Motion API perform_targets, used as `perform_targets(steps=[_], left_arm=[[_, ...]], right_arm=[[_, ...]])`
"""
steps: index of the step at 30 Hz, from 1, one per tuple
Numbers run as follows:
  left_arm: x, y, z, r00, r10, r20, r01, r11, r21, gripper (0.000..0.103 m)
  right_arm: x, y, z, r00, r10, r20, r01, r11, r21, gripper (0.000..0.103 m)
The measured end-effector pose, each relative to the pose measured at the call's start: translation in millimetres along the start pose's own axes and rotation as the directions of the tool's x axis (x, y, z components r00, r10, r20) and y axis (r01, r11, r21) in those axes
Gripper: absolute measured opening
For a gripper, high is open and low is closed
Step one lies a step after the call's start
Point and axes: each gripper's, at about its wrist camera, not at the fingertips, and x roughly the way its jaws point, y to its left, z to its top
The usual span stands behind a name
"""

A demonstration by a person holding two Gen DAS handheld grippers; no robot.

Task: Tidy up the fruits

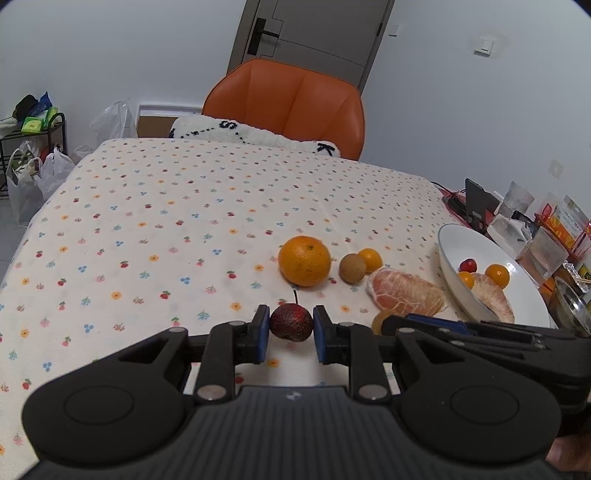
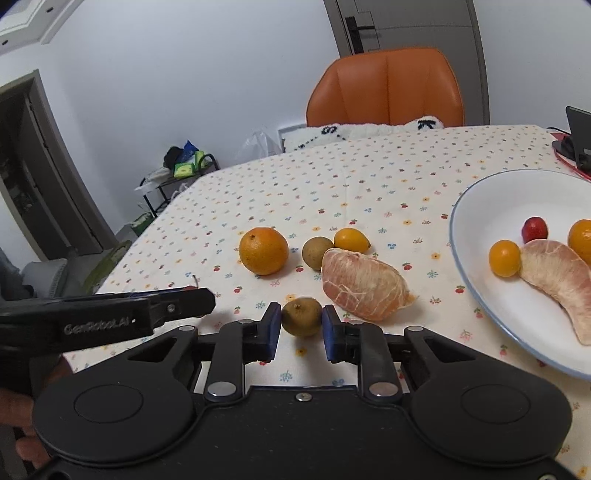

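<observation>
Two grippers are working at once, each closing around a small fruit on the floral tablecloth [image 1: 147, 229].

The left gripper [image 1: 291, 328] is bracketing a dark red stemmed fruit [image 1: 291, 322], jaws just touching its sides; the right gripper [image 2: 301, 321] is likewise pinching a brownish-green round fruit [image 2: 302, 316]. Both fruits are sitting on the cloth, so the pickup seems underway; next, each probably needs lifting and carrying to the white plate [image 2: 480, 206].

Background: orange chair [image 1: 291, 107] behind desk [image 1: 166, 206] with floral cloth, white fuzzy cushion [image 1: 251, 134] on its seat, grey door [image 1: 314, 33] beyond, black rack [image 1: 33, 136] with plastic bags [image 1: 29, 173] at left.
</observation>
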Motion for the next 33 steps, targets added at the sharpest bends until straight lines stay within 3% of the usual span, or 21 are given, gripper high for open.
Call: perform_targets(steps=[5, 6, 7, 15, 19, 21, 26, 33], left_arm=[[-1, -20, 3, 1.0, -0.02, 0.01, 0.019, 1.0, 0.014, 0.023], [-2, -25, 4, 1.0, -0.025, 0.012, 0.025, 0.999, 0.019, 0.023], [-2, -30, 4, 0.999, -0.031, 0.014, 0.031, 0.999, 0.024, 0.023], [-2, -61, 4, 0.998, -0.055, 0.019, 0.054, 0.996, 0.067, 0.023], [-4, -63, 1, 0.999, -0.044, 0.019, 0.042, 0.997, 0.065, 0.023], [-5, -61, -1, 0.999, -0.033, 0.018, 0.031, 0.997, 0.064, 0.023], [-9, -49, -9, 1.0, -0.008, 0.009, 0.008, 0.999, 0.048, 0.023], [-14, -41, -16, 1.0, -0.002, 0.006, 0.002, 0.999, 0.034, 0.023]], right_arm=[[-26, -13, 2, 0.999, 0.005, 0.045, -0.006, 1.0, 0.023, 0.018], [-32, -17, 2, 0.999, 0.004, 0.054, -0.005, 1.0, 0.026, 0.007], [-37, -20, 3, 0.998, 0.006, 0.061, -0.008, 0.999, 0.032, 0.005], [-63, -47, -3, 0.996, -0.016, 0.087, 0.01, 0.998, 0.069, 0.005], [-62, -49, -9, 0.998, -0.007, 0.07, 0.001, 0.996, 0.085, 0.017], [-60, -48, -14, 0.998, 0.013, 0.057, -0.019, 0.996, 0.091, 0.03], [-57, -38, -26, 0.999, 0.047, 0.027, -0.049, 0.996, 0.073, 0.041], [-57, -28, -36, 0.998, 0.062, -0.002, -0.061, 0.997, 0.052, 0.042]])
